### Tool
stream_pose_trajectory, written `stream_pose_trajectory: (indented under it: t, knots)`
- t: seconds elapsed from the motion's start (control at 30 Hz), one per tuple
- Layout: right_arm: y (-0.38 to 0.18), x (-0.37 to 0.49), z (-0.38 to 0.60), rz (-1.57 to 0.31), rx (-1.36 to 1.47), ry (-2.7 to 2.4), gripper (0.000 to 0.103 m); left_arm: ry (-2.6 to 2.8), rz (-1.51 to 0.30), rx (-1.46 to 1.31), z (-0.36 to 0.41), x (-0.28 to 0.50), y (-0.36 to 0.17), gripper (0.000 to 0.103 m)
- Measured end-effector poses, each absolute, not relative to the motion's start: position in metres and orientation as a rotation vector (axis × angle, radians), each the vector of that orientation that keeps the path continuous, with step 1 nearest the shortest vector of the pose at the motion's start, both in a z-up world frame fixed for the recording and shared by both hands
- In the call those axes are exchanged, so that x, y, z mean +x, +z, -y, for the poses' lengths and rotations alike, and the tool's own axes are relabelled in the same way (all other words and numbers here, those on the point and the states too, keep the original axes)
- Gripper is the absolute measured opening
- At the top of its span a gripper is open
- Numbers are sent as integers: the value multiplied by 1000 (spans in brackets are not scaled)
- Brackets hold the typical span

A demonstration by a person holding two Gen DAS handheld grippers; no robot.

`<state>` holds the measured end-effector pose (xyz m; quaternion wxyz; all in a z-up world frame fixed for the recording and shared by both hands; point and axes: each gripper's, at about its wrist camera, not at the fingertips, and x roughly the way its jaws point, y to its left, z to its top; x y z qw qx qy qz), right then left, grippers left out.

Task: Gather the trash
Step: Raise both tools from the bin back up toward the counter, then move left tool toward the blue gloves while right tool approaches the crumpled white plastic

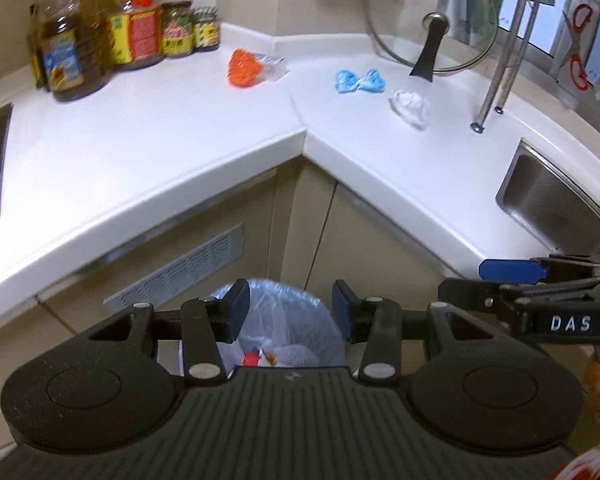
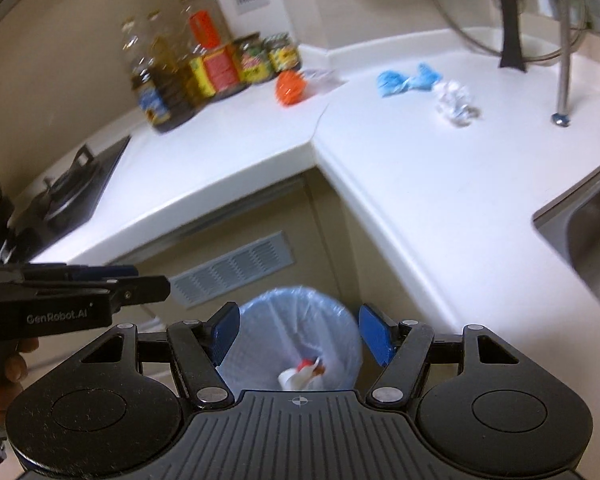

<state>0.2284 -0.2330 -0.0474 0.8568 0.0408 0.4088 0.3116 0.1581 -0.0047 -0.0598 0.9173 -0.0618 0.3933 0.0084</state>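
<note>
A trash bin (image 1: 296, 320) (image 2: 300, 332) lined with a pale blue bag stands on the floor below the counter corner, with red and white scraps inside. On the white counter (image 1: 180, 140) (image 2: 440, 184) lie an orange mesh wad (image 1: 244, 67) (image 2: 291, 87), a crumpled blue piece (image 1: 359, 81) (image 2: 408, 79) and a crumpled white wad (image 1: 409, 107) (image 2: 456, 102). My left gripper (image 1: 291, 312) hangs open over the bin with nothing between its pads. My right gripper (image 2: 299, 334) is also open and empty above the bin. Each gripper shows at the edge of the other's view.
Oil bottles and jars (image 1: 128, 36) (image 2: 216, 68) stand at the back left. A glass pot lid (image 1: 432, 20) (image 2: 512, 20) leans by a metal rack leg (image 1: 496, 76). A steel sink (image 1: 560, 204) lies right, a stove (image 2: 76, 188) left. Red scissors (image 1: 578, 48) hang at the window.
</note>
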Motion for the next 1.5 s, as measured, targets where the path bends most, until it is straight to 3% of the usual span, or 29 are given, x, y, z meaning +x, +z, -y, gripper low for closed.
stream_pose_trajectory:
  t: [0.67, 1.5]
  knots:
    - [-16, 358, 253, -681, 82, 412, 66, -179, -696, 1, 8, 302, -28, 41]
    - [-72, 494, 218, -715, -1, 324, 66, -283, -711, 108, 18, 465, -59, 41]
